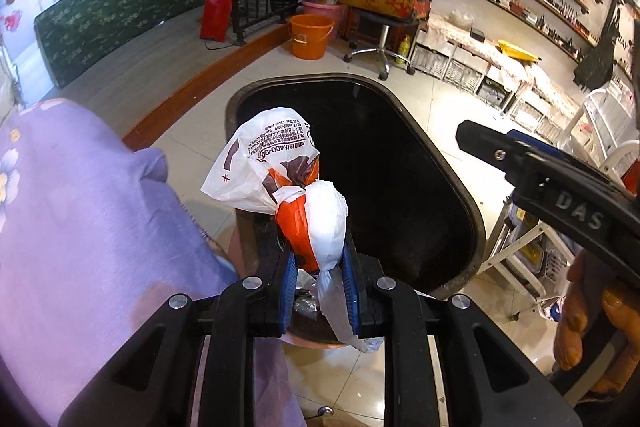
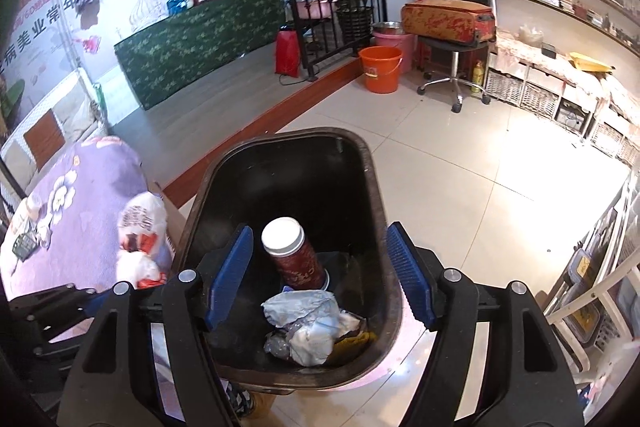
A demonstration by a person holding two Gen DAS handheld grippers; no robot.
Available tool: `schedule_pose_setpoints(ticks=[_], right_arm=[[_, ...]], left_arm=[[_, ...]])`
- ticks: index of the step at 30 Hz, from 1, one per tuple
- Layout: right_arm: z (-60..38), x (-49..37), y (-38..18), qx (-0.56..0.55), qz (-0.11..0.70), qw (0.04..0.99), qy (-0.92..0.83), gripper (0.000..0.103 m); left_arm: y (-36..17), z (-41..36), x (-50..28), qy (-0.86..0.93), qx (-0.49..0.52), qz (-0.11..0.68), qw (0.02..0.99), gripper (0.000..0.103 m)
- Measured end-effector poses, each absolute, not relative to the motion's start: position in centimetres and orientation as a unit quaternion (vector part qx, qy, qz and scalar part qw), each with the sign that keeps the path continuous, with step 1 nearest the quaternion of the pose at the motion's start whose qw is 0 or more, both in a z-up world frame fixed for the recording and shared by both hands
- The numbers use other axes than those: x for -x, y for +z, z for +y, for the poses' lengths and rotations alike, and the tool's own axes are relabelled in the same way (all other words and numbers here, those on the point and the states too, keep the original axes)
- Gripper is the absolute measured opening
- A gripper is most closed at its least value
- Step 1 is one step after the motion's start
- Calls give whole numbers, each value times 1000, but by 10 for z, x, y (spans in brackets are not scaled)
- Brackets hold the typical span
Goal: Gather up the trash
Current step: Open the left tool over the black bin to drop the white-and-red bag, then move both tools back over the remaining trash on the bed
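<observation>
Here: tied bag [image 1: 308, 211] pinched in left gripper [image 1: 319, 281], over the near rim of the bin [image 1: 460, 195].
Bag's long axis runs along the fingers, knotted top pointing away, tail trailing back. Right gripper [image 2: 318, 277] spread, nothing between the pads, above the bin; below it a cup [image 2: 292, 253] stands near upright, lid up, beside crumpled paper [image 2: 308, 323].

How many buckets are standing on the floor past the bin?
2. An orange bucket stands on the tiles by the wooden step; a pink bucket sits right behind it, topped by a metal basin. Others may be hidden behind the furniture.
</observation>
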State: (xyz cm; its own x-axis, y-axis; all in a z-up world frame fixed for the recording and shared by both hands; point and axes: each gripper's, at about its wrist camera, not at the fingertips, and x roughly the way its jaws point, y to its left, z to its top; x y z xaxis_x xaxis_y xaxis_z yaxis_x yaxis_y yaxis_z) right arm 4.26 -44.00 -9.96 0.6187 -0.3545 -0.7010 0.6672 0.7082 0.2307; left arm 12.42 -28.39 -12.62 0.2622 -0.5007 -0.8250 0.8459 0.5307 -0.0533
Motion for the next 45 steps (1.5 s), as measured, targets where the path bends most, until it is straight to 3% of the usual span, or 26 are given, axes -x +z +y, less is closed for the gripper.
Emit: schedule_pose_setpoints(ticks=[9, 12, 14, 18, 22, 25, 32, 45], right_arm=[[-451, -29, -102, -255, 312, 859, -316, 69], [-451, -26, -102, -254, 310, 858, -320, 70], [-453, -24, -101, -256, 307, 858, -324, 69], [-455, -22, -101, -258, 305, 856, -329, 70], [-457, -22, -101, -262, 303, 853, -334, 71], [-458, -20, -100, -266, 298, 851, -340, 80], [-459, -25, -99, -266, 299, 853, -334, 81], [-414, -66, -87, -239, 304, 887, -251, 90]], left_arm=[[-136, -301, -125, -439, -227, 429, 756, 20], [-135, -306, -126, -439, -228, 421, 760, 39], [-132, -304, -123, -443, -223, 409, 766, 67], [-126, -299, -117, -451, -219, 386, 774, 81], [-123, -294, -116, -452, -205, 385, 778, 85], [-118, -288, -115, -453, -196, 379, 783, 88], [-106, -267, -112, -444, -178, 354, 804, 97], [-87, -173, -143, -350, -111, 360, 857, 97]])
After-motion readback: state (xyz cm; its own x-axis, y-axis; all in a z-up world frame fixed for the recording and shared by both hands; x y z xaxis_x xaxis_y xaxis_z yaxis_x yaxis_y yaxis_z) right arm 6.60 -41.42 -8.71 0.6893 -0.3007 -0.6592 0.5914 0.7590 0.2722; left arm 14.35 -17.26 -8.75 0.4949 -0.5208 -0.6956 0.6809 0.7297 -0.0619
